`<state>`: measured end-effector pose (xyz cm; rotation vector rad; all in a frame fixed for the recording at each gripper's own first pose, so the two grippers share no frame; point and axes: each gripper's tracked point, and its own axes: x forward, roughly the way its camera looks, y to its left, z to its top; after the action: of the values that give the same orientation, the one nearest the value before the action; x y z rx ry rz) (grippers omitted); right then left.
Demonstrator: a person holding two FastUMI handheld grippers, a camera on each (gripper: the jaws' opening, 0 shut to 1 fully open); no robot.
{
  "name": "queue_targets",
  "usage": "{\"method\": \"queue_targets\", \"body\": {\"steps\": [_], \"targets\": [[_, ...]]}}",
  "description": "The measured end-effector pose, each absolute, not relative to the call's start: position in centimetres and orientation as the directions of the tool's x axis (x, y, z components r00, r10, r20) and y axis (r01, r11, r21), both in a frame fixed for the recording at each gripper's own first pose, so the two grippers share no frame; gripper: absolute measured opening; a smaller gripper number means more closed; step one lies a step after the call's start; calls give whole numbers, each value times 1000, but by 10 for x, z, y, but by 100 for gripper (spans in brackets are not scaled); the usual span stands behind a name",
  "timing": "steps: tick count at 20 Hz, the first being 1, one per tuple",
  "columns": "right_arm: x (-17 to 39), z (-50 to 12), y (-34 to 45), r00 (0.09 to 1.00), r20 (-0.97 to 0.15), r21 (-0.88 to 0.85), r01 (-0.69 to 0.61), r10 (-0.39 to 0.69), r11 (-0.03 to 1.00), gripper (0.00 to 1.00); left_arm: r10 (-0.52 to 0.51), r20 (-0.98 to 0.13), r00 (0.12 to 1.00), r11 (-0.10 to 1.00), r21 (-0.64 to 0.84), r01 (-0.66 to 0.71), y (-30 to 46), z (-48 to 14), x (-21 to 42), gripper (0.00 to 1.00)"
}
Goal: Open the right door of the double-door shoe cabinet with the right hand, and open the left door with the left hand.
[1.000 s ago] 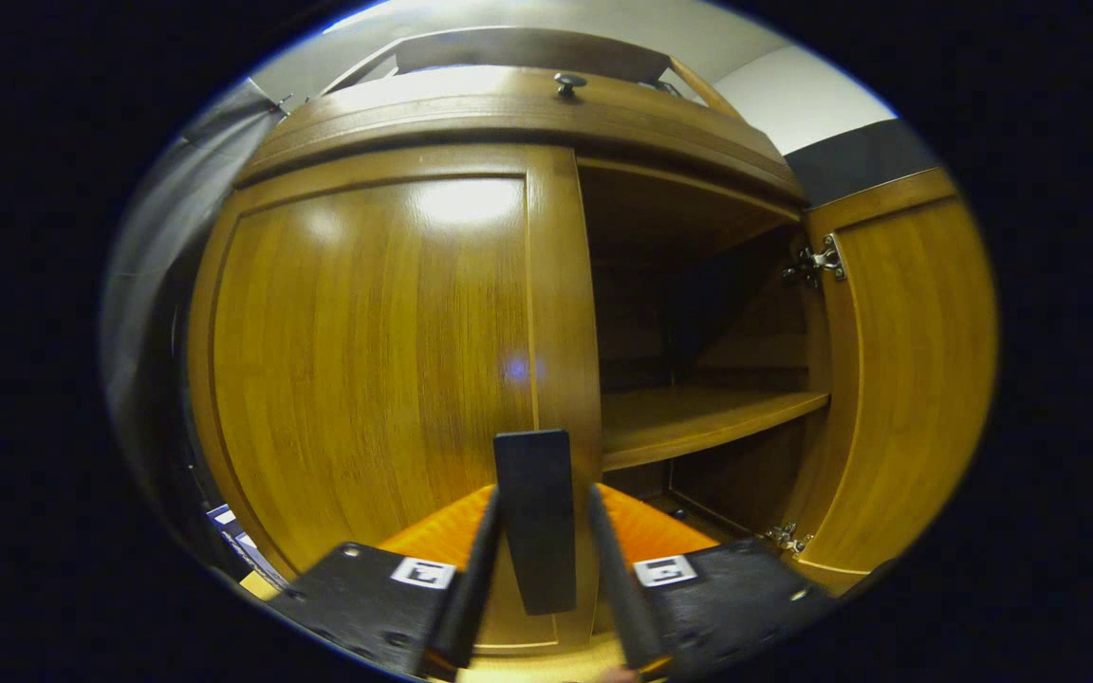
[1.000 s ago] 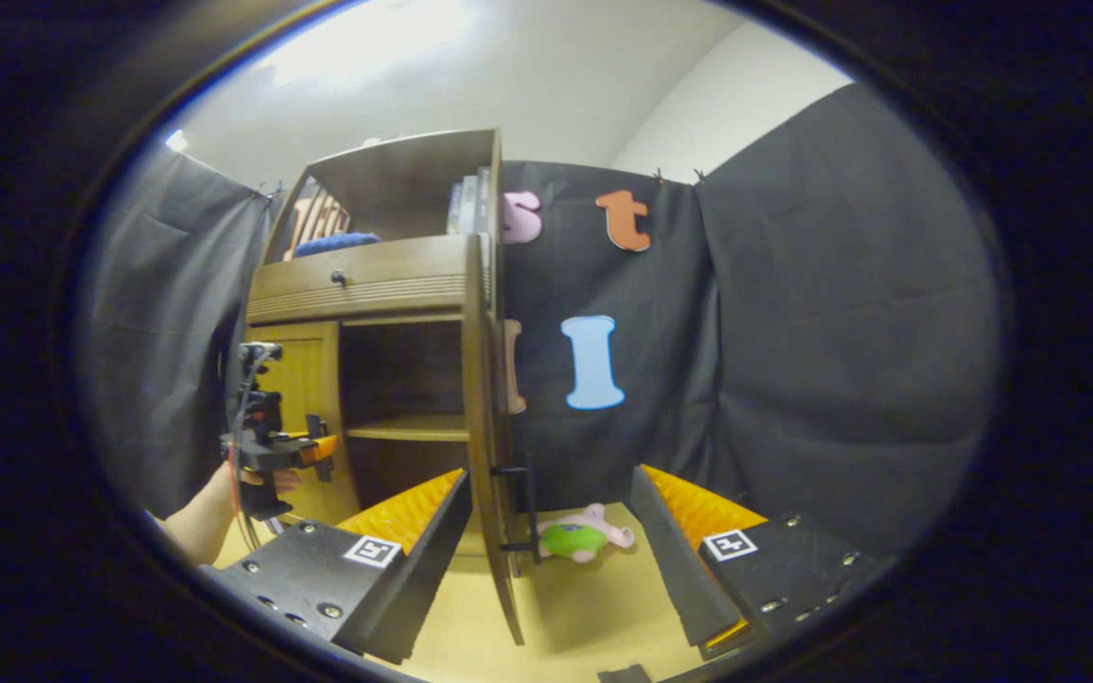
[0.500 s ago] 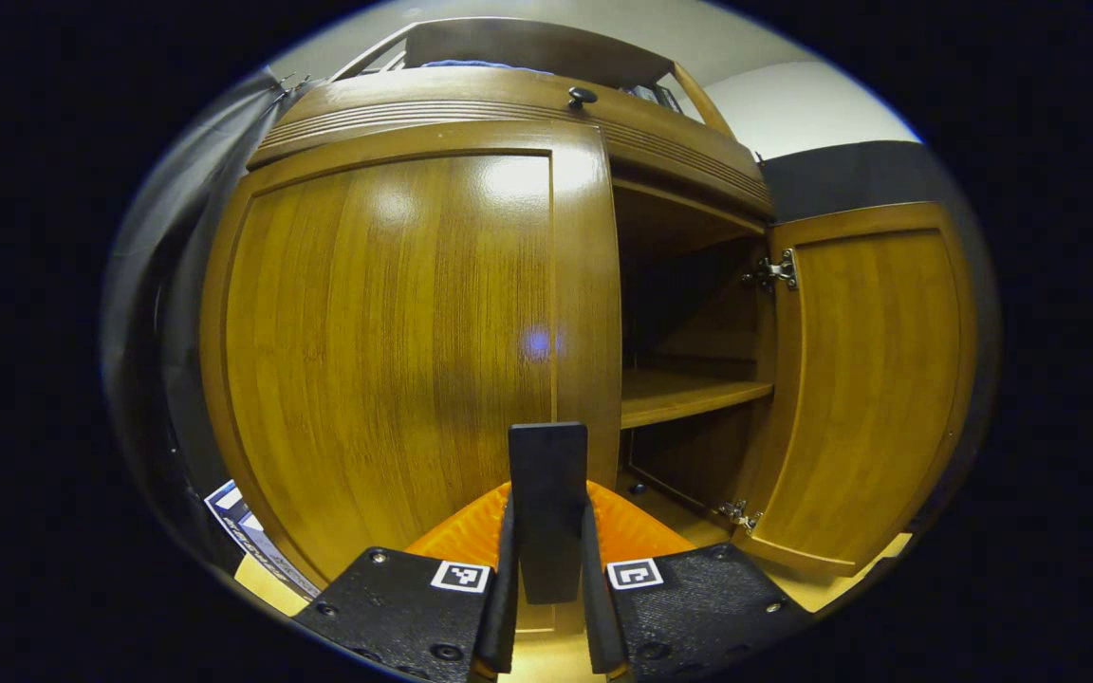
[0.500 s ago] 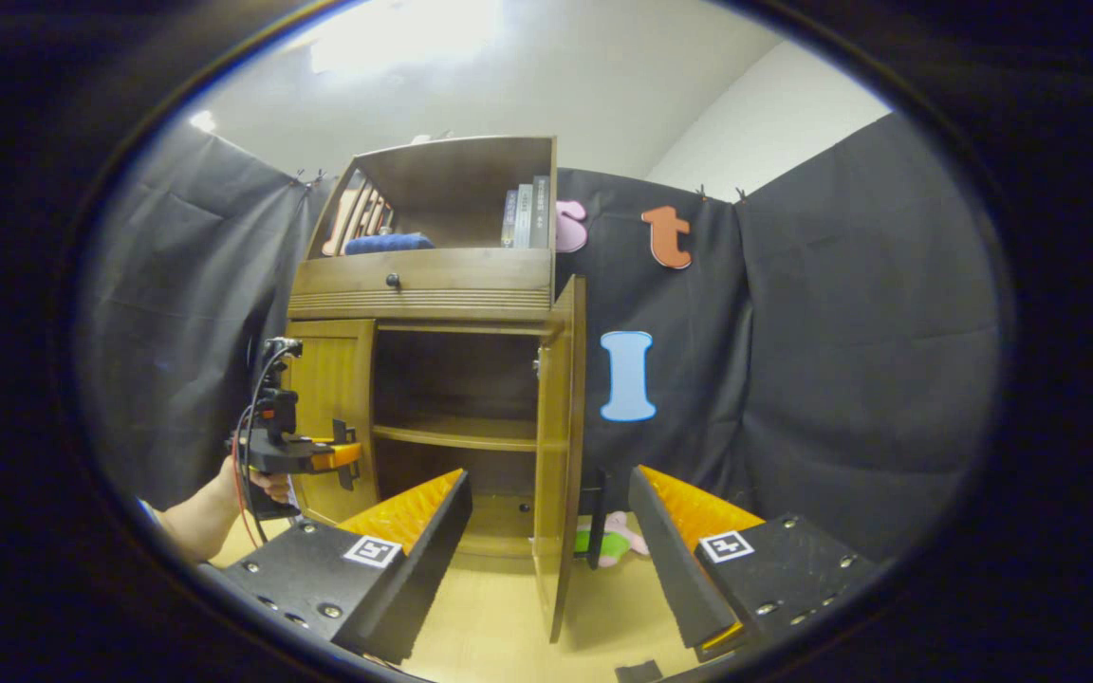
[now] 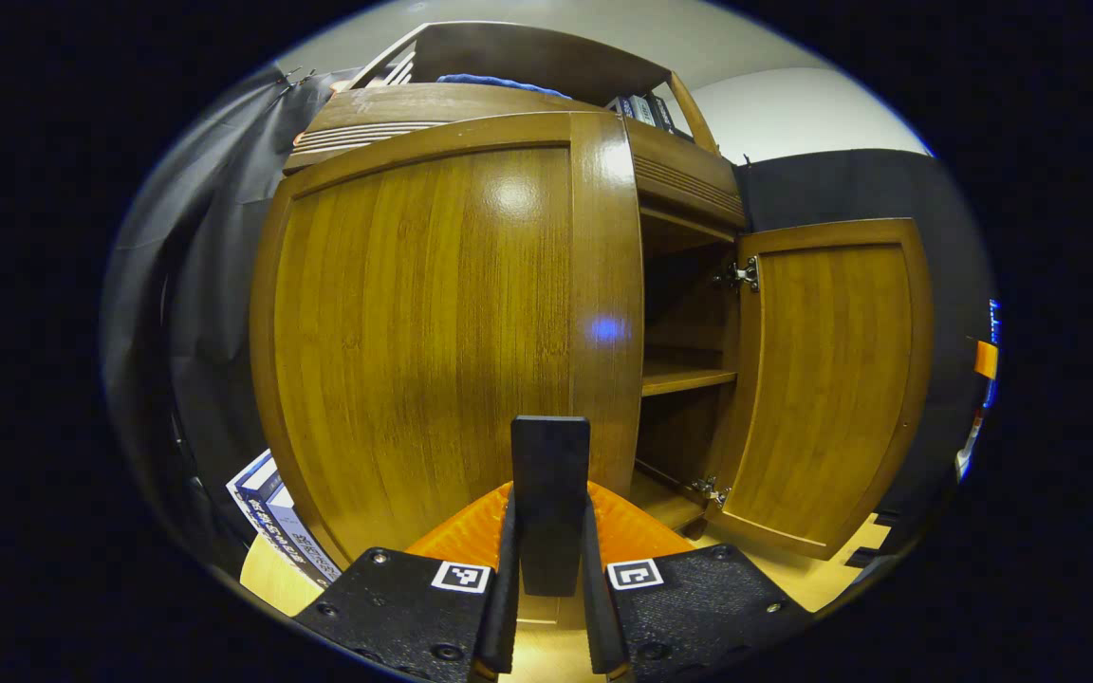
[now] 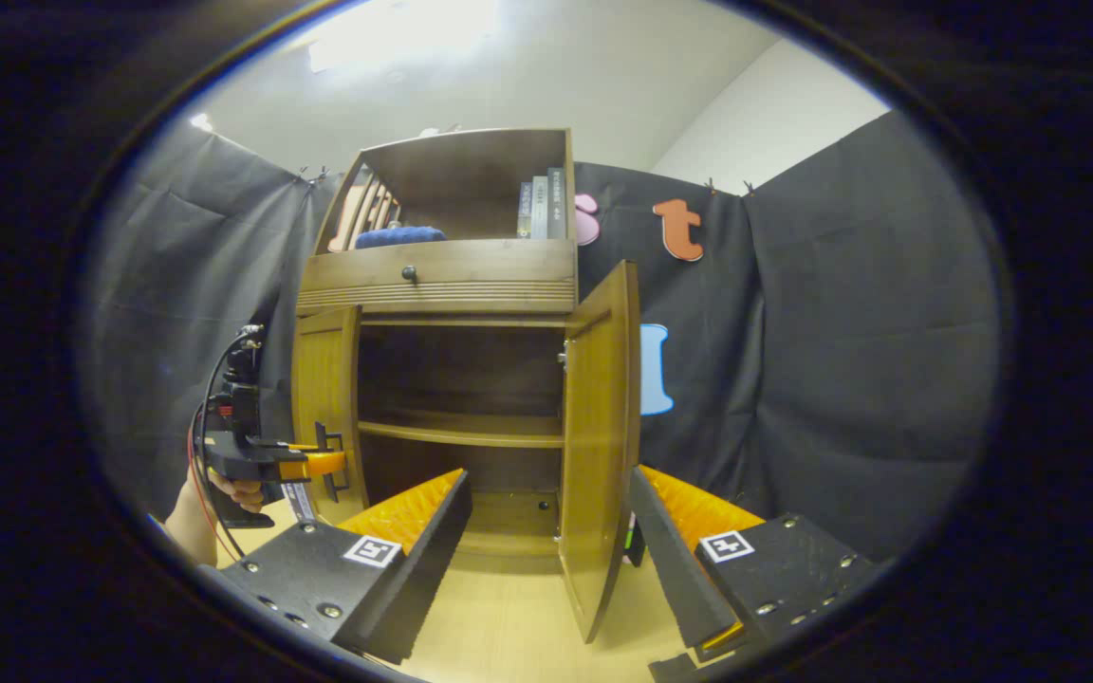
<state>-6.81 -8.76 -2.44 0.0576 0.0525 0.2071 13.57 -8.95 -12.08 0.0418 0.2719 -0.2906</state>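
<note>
Up close in the left gripper view, the left gripper [image 5: 546, 607] has its jaws closed on the dark upright handle [image 5: 551, 503] of the cabinet's left door [image 5: 433, 323], both fingers pressing its sides. That door has swung partway out from the cabinet front — its free edge stands clear of the opening, and a strip of dark interior shows beside it. Past it, the right door [image 5: 831, 379] hangs wide open on its hinges, with a wooden shelf [image 5: 684, 377] visible inside.

In the right gripper view, the right gripper [image 6: 546, 560] is held back from the cabinet with its jaws spread wide and nothing between them. Just beyond, the right door [image 6: 603, 446] stands open, edge-on to the camera. Farther off to the left, a hand [image 6: 238, 491] holds the left gripper [image 6: 324, 463] at the left door [image 6: 324, 408], which is angled outward. Behind both doors lies the open shoe cabinet [image 6: 442, 285], with a drawer knob and books above, and the wooden floor [image 6: 509, 626] below.

Judged from this, the right-hand half of the task looks finished — the right door is open and released. The left door is only partly open and needs swinging farther out before the handle is let go.
</note>
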Motion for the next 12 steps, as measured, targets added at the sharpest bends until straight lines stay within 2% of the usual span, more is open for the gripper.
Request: {"method": "queue_targets", "body": {"steps": [12], "targets": [[-66, -34, -71, 971, -59, 101, -225, 231, 969, 96, -301, -256, 919, 950, 9, 313, -81, -119, 124, 29]]}}
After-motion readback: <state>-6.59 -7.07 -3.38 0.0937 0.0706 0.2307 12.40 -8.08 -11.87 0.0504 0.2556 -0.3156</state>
